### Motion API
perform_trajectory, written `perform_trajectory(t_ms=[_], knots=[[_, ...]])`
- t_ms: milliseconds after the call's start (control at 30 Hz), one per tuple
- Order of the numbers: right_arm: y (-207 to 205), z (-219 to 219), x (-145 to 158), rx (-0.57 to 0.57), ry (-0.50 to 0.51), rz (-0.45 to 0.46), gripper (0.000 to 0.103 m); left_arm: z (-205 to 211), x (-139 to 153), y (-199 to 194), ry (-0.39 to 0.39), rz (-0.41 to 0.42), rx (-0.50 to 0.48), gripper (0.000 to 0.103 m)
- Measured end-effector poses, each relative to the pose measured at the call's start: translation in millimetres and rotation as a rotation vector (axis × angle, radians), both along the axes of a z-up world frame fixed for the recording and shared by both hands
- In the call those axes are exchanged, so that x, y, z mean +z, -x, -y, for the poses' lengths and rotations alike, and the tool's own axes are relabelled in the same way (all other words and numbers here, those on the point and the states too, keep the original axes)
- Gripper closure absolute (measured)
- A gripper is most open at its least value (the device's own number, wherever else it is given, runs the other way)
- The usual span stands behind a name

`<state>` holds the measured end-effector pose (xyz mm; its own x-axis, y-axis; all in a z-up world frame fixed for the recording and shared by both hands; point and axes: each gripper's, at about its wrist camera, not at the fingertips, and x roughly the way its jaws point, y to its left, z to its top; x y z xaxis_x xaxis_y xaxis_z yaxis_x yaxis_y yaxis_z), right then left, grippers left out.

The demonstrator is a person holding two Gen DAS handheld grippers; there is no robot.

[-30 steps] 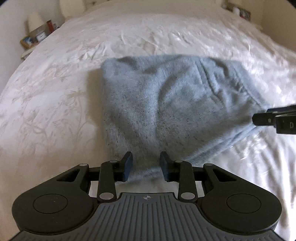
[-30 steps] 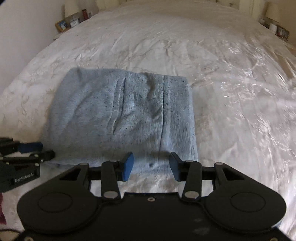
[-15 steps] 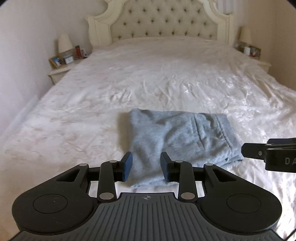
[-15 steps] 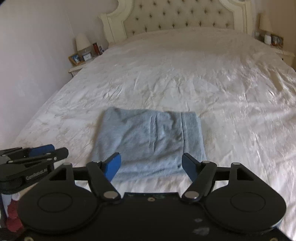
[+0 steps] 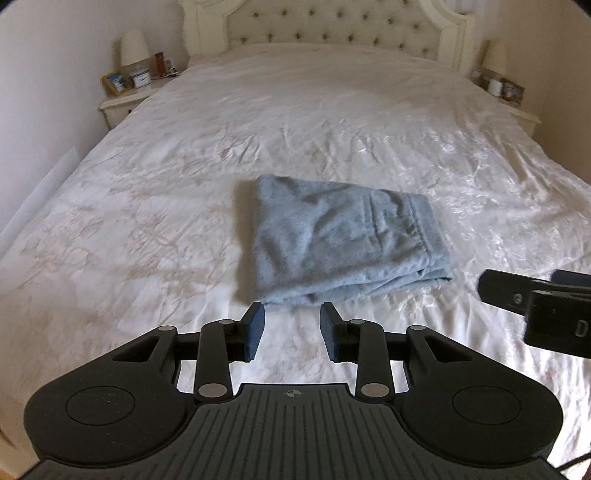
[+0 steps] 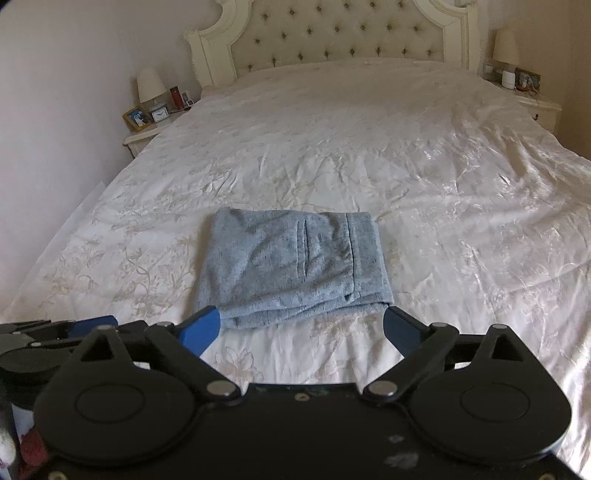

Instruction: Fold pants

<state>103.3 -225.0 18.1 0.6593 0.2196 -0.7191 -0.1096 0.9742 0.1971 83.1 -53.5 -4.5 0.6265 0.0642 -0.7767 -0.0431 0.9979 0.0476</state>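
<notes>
The pants lie as a compact grey-blue packet on the bed, in its near half, a little left of the middle. Several layers show stacked at the near edge, and the waistband with a pocket seam is on the right side of the packet. The shape is roughly a rectangle, with only some soft wrinkles on top.

The left gripper is just in front of the near edge, fingers apart with a moderate gap and nothing between them. The right gripper is also in front of the packet; its fingers are spread wide and hold nothing. Neither gripper touches the cloth.

I judge that the folding is finished or almost finished, and this is the step of release and check. The next move, if any, asks only for a light press to flatten the wrinkles or to square the near edge, without catching a layer and opening the fold

At the far end stand the headboard and two nightstands with lamps
</notes>
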Motion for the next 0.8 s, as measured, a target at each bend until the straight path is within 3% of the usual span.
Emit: perform_trajectory(t_ms=[800], knots=[[32.5, 7.9, -4.8, -0.014, 0.010, -0.070, 0.000, 3.0, 3.1, 27.1, 0.017, -0.028, 0.049, 0.071]])
